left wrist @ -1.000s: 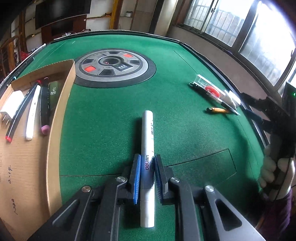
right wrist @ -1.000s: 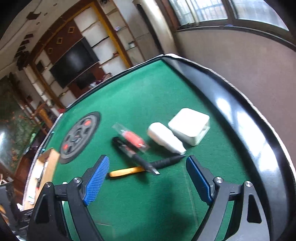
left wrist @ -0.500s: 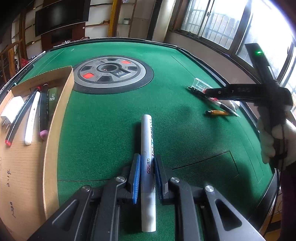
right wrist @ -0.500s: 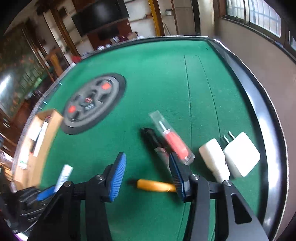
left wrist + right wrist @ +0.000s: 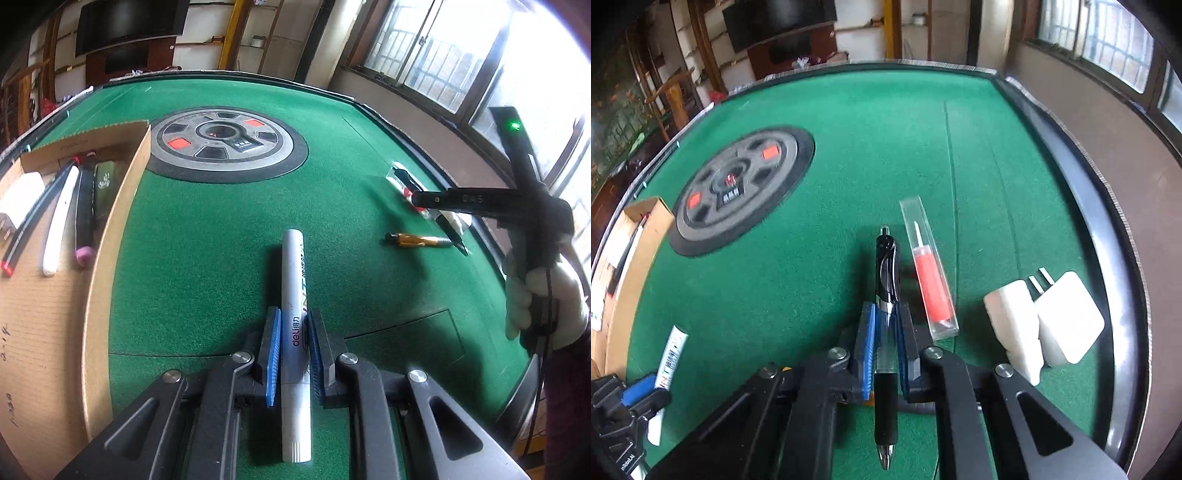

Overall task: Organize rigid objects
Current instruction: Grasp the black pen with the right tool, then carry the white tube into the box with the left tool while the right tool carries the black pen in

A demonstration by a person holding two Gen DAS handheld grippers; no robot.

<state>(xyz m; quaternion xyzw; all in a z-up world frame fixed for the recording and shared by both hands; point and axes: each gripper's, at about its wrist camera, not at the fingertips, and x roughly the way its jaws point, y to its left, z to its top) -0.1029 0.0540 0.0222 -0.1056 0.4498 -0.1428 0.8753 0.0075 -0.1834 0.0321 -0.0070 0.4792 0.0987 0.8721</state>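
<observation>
My left gripper [image 5: 293, 325] is shut on a white marker [image 5: 293, 288] and holds it just above the green felt, right of the cardboard box [image 5: 110, 236]. The marker also shows in the right wrist view [image 5: 670, 354]. My right gripper [image 5: 886, 321] is shut on a black pen [image 5: 887, 280] near the table's right side. Beside it lie a clear case with a red tool [image 5: 929, 273], a white block [image 5: 1012, 325] and a white plug adapter [image 5: 1067, 314]. An orange pen [image 5: 417, 240] lies on the felt.
The box holds several pens and a white adapter [image 5: 16, 201]. A round grey console [image 5: 225, 142] sits in the table's centre. The table's raised black rim [image 5: 1108, 236] runs along the right. A gloved hand [image 5: 543, 295] holds the right gripper.
My right gripper has swung round over the pens and shut on the black pen. My left gripper has kept its hold on the white marker and barely moved.
</observation>
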